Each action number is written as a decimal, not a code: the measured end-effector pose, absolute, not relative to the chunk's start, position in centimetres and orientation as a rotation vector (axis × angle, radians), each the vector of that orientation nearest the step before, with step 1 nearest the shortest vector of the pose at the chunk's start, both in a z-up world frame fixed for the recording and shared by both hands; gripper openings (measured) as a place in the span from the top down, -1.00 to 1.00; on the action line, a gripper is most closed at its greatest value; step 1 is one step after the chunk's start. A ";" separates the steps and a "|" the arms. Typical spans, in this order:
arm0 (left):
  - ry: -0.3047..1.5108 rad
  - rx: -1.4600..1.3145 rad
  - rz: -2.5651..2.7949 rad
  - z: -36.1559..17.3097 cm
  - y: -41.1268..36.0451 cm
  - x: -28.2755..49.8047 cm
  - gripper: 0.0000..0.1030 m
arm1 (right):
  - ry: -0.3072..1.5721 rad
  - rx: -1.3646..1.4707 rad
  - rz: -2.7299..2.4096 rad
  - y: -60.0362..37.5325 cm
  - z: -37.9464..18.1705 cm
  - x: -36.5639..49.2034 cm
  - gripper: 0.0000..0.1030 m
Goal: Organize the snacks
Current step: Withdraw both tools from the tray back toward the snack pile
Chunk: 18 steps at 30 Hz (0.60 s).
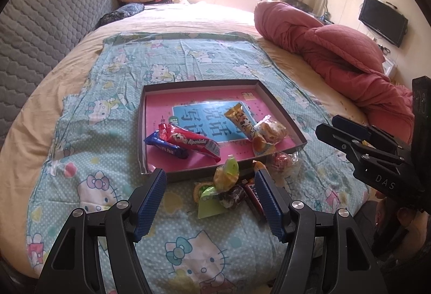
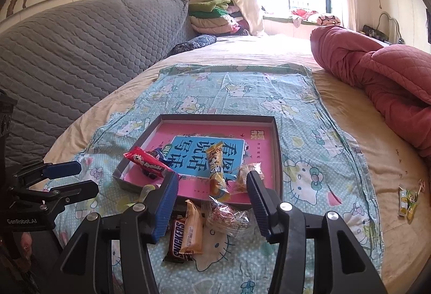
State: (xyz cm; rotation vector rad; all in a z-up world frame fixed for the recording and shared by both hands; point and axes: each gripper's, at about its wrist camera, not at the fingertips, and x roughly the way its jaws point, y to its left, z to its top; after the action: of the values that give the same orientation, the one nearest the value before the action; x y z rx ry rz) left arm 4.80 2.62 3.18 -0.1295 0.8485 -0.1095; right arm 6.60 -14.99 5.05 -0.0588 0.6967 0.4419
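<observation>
A shallow dark box point(image 1: 199, 83) with a pink lining lies on a Hello Kitty cloth point(image 1: 107, 110). Inside it are a red Alpenliebe pack point(image 1: 194, 144), a blue pack point(image 1: 161, 145), a yellow stick pack point(image 1: 239, 118) and a clear-wrapped pastry point(image 1: 269, 132). In front of the box lie a green-yellow candy point(image 1: 226, 178), a Snickers bar point(image 2: 177, 237), a tan bar point(image 2: 192, 229) and a clear-wrapped red snack point(image 2: 229, 215). My left gripper point(image 1: 210, 202) hangs open above the green-yellow candy. My right gripper point(image 2: 212, 199) is open over the tan bar and the clear-wrapped snack, gripping nothing.
The cloth covers a round bed with a grey quilted headboard point(image 2: 80, 46) at the left. A rolled pink quilt point(image 1: 336, 51) lies at the right. One small yellow-green packet point(image 2: 408, 202) sits alone on the beige sheet at the far right. Folded clothes point(image 2: 215, 16) are stacked at the back.
</observation>
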 end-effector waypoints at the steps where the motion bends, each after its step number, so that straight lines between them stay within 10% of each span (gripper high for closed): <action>1: 0.850 -0.128 -0.111 3.2 2.5 4.7 -0.36 | 0.695 -0.061 0.444 -15.0 5.0 6.5 -0.01; 18: 0.903 -0.109 -0.115 2.0 1.1 4.3 -0.36 | 0.698 -0.124 0.463 -15.9 4.2 4.7 -0.12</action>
State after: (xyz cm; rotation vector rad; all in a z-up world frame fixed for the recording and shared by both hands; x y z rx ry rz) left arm 4.31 1.08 2.02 -0.1095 0.9030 -0.1145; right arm 4.73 -15.93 4.21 -0.1240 0.6979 0.4633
